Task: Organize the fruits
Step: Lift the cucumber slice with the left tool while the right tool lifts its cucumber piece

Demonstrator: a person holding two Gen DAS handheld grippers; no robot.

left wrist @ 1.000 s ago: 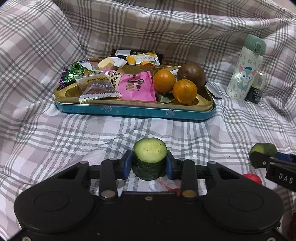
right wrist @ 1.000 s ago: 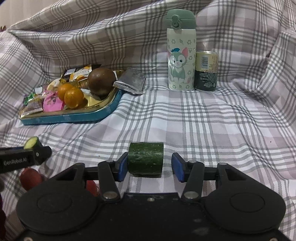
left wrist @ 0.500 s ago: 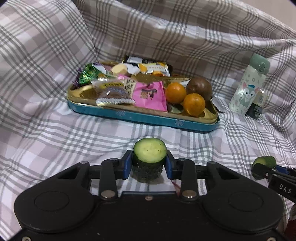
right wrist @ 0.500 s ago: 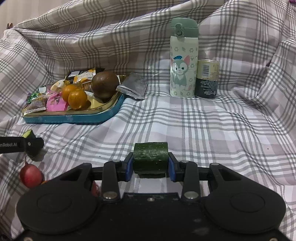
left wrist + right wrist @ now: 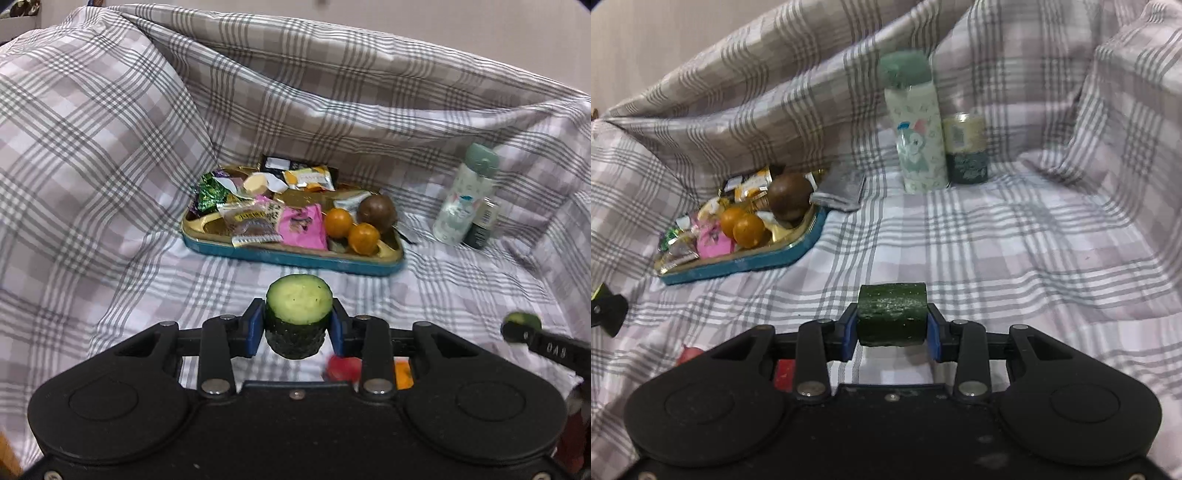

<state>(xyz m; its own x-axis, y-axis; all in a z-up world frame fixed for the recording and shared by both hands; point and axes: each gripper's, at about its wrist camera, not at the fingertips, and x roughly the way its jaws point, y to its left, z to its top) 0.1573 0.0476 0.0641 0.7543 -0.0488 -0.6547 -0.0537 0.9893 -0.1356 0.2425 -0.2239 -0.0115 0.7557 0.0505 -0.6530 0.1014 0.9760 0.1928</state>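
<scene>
Left wrist view: the left tongs (image 5: 298, 325) are closed on a cucumber chunk (image 5: 298, 317), held upright with its pale cut face up and the blue pads pressed against its dark bumpy skin on either side. It hangs above the plaid cloth (image 5: 110, 258), well short of the blue-rimmed tray (image 5: 295, 258). The tray holds two small oranges (image 5: 351, 229) touching each other, a brown round fruit (image 5: 377, 211) just behind them, and a heap of snack packets (image 5: 266, 210) filling its left part. To the right of the tray stand a cartoon-print bottle (image 5: 465, 203) and a dark can (image 5: 480, 225), side by side. At the far right edge the right tongs (image 5: 524, 330) show — blurred — with a green piece at their tip. Something red (image 5: 343, 367) and something orange (image 5: 402, 374) lie on the cloth under the left tongs; too blurred to name.

Right wrist view: the right tongs (image 5: 892, 326) are clamped on a second cucumber piece (image 5: 892, 314), lying sideways with its cut ends against the pads, above the cloth and apart from the tray (image 5: 746, 264) at upper left. A grey pouch (image 5: 840, 186) rests against the tray's far corner. A red round fruit (image 5: 687, 352) peeks out at lower left.
</scene>
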